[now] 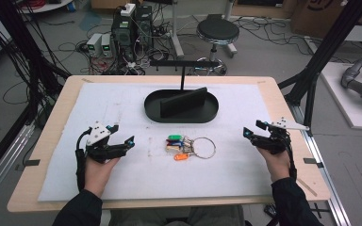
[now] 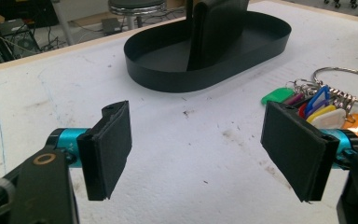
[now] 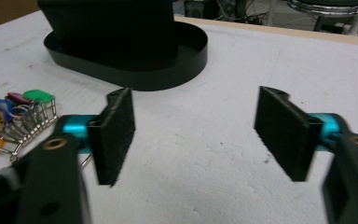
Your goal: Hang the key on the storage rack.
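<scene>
While both the left hand-held gripper (image 1: pixel 131 140) and right hand-held gripper (image 1: pixel 246 133) gape wide and empty, the key bunch (image 1: pixel 188 146) lies untouched on the tabletop (image 1: pixel 122 179), outside the black tray (image 1: pixel 181 107); everything remains undone.

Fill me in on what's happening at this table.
A person sits at the table with a claw in each hand, both open and holding nothing. The left claw and the right claw rest on the white mat to either side of a ring of keys with coloured tags, which lies untouched between them. Behind the keys stands a black oval tray with an upright post. Nothing has been picked up yet.
</scene>
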